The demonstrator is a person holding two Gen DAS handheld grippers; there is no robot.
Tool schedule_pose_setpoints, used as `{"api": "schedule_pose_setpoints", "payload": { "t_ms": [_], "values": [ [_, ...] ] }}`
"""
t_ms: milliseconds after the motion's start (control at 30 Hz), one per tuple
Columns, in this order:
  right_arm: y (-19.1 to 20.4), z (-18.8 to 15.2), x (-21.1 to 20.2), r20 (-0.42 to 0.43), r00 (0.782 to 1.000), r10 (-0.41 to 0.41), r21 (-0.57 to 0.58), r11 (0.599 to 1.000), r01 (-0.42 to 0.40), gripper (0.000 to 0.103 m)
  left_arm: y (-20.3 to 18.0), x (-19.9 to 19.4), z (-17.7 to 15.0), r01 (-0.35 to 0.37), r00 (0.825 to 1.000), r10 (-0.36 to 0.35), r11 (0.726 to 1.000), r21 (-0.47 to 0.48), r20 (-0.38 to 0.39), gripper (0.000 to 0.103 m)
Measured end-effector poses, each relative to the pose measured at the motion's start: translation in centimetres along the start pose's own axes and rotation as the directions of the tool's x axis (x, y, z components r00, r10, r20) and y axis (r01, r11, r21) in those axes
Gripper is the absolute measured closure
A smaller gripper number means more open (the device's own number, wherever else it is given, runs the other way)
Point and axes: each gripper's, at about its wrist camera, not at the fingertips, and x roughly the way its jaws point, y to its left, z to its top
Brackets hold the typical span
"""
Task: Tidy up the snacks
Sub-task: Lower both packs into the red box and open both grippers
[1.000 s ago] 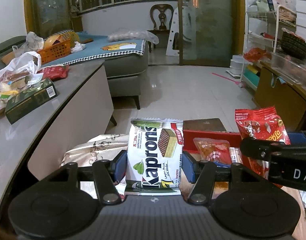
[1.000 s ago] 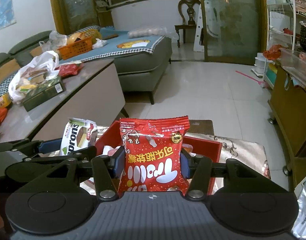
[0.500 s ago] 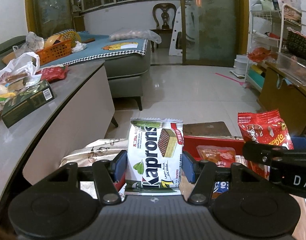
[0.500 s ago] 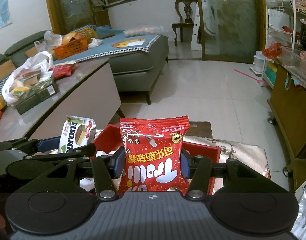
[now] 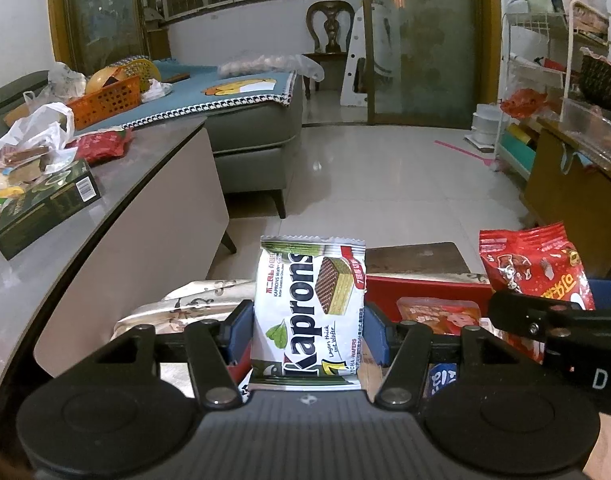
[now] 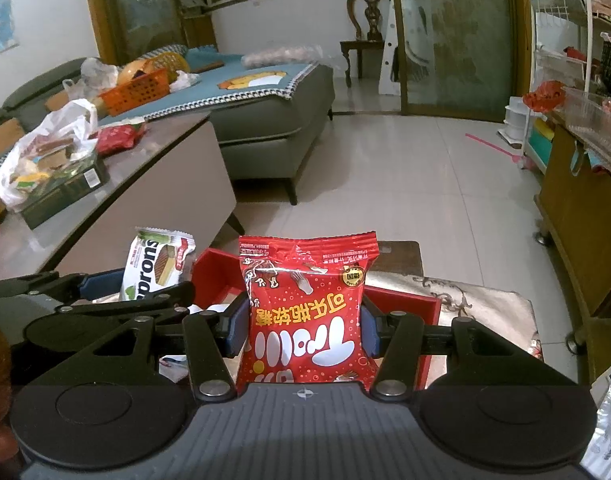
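Snacks fill both my tongs: the left gripper (image 5: pixel 307 330) pinches a white-and-green Kaprons wafer packet (image 5: pixel 309 312), the right gripper (image 6: pixel 305 326) a shiny red candy bag (image 6: pixel 307 312). I'd lower both squarely over the red open box (image 6: pixel 401 300) before letting go.

Both tools look the same: the left tool (image 5: pixel 307 330) and right tool (image 6: pixel 303 330) have a ribbed dark grey base with a tiny crosshair mark in the middle, two round black discs either side, black linkage arms on silver pivot screws, and blue finger pads (image 5: pixel 238 330). White letters "DA" show on the right one's side.
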Motion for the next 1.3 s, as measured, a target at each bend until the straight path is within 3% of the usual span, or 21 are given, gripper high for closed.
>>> {"api": "schedule_pose_setpoints", "payload": {
  "t_ms": [467, 1067, 1300],
  "values": [
    [-0.3, 0.2, 1.7, -0.027, 1.000, -0.015, 0.009, 1.000, 0.015, 0.042, -0.7, 2.0, 0.2, 0.004, 1.000, -0.004, 1.000, 0.014, -0.024, 0.053],
    [-1.2, -1.3, 6.2, -0.135, 0.989, -0.055, 0.003, 0.998, 0.056, 0.041, -1.9, 6.0, -0.9, 0.004, 0.994, 0.000, 0.999, 0.044, -0.109, 0.053],
    [-1.7, -1.6, 6.7, -0.161, 0.984, -0.071, 0.004, 0.997, 0.072, 0.037, -2.7, 6.2, -1.0, -0.002, 0.994, 0.010, 0.997, 0.073, -0.112, 0.046]
  ]
}}
